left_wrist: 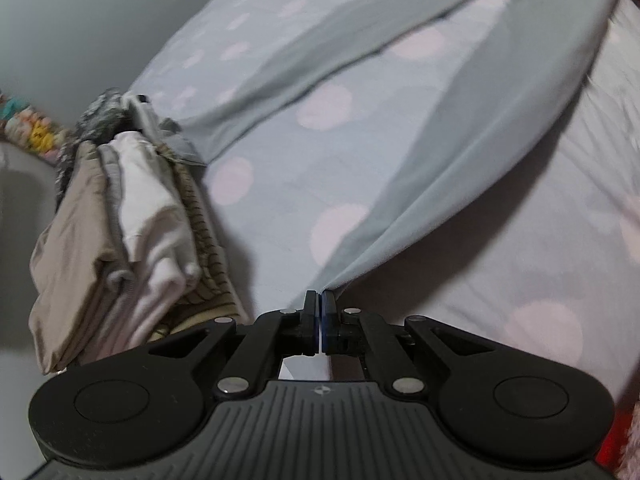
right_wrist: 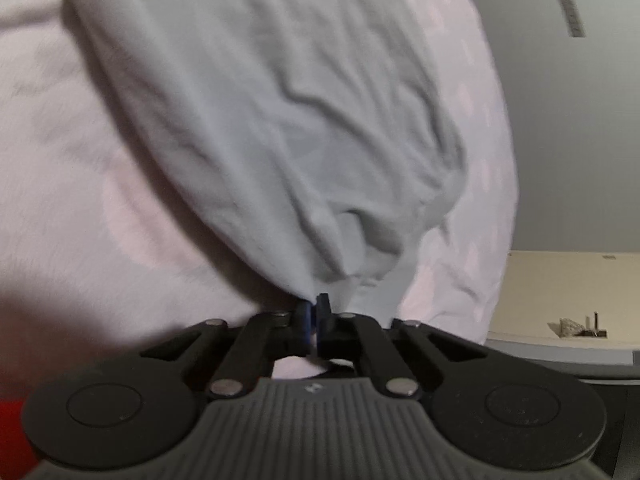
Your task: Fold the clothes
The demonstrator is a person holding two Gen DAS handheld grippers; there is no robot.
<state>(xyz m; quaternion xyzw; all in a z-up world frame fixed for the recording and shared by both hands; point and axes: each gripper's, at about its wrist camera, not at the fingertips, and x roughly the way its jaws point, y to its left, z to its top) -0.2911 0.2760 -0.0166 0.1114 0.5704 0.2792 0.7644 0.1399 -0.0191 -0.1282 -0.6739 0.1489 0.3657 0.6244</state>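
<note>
A pale grey-green garment (left_wrist: 460, 128) lies stretched over a bed sheet (left_wrist: 280, 208) with pink dots. My left gripper (left_wrist: 320, 296) is shut on one end of it, and the cloth rises taut from the pinch. Its two long legs run away toward the upper right. In the right wrist view the same garment (right_wrist: 260, 120) is wide and wrinkled. My right gripper (right_wrist: 313, 304) is shut on its near edge, with cloth bunched at the pads.
A stack of folded clothes (left_wrist: 140, 232) in beige, white and striped fabric sits at the left on the bed. The grey floor (left_wrist: 60, 32) lies beyond the bed edge. A beige piece of furniture (right_wrist: 568, 292) stands at the right. Something red (left_wrist: 616, 440) shows at the lower right corner.
</note>
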